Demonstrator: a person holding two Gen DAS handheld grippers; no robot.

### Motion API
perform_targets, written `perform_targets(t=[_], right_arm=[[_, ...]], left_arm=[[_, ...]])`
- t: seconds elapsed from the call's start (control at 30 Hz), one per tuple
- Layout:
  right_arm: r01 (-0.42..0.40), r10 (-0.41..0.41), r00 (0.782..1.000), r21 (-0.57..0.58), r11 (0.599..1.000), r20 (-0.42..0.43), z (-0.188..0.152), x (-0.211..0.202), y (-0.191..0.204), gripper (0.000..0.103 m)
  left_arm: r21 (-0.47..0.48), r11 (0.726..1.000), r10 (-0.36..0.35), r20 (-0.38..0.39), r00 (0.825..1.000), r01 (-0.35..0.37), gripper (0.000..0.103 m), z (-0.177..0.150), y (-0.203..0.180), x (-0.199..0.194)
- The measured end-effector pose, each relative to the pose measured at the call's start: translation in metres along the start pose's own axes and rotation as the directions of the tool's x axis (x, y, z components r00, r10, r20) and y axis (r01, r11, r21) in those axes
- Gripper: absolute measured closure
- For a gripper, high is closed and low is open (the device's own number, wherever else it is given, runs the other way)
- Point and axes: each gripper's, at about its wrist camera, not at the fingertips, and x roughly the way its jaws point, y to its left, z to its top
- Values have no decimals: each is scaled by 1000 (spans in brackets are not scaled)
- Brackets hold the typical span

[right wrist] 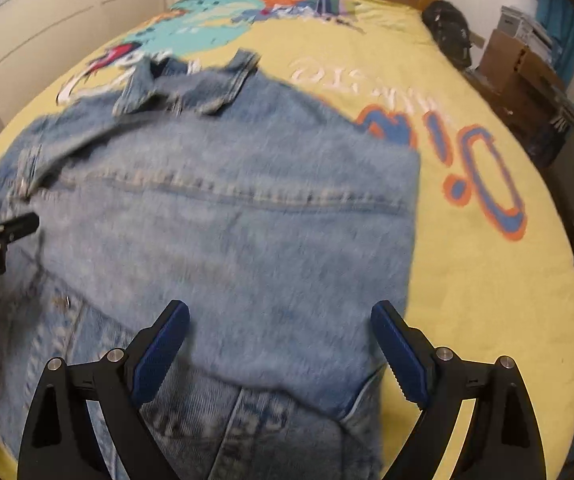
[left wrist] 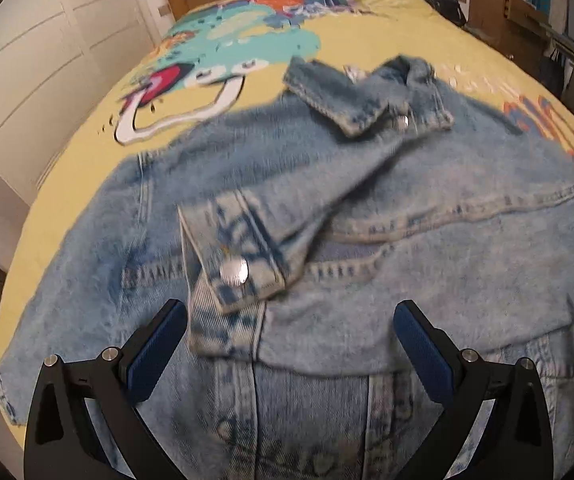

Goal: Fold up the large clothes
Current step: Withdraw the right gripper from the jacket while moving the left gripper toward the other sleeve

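Denim jacket (left wrist: 367, 208), sleeves crossed inward, flat on the yellow bed (right wrist: 487, 280); left claw (left wrist: 287, 344) and right claw (right wrist: 279, 344) both spread, empty; advise gripping hem corners evenly, folding toward collar.

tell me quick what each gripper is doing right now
Left gripper: open, holding nothing, above the light blue denim jacket.
Right gripper: open, holding nothing, above the same jacket.
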Motion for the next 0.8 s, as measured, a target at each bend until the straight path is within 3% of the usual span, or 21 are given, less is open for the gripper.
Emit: perform_targets(t=[0.27,0.47,0.6,0.7,0.8], right_arm=[[-20,21,999,-28,999,36,38,18,22,10],[-55,55,998,-65,996,9,53,47,44,10],[-94,94,996,-50,994,-12,48,59,36,10],[-82,82,996,-39,996,-20,45,56,25,10],[-19,19,999,-19,1000,-26,42,46,16,10]], left_arm=[[42,998,51,62,997,-54,1,24,-17,17],[46,998,49,47,998,-51,1,26,-19,40],[20,999,40,36,999,-41,1,28,-5,47],[1,999,46,19,999,-46,1,31,8,46],[-22,997,68,26,997,-68,1,30,18,36]])
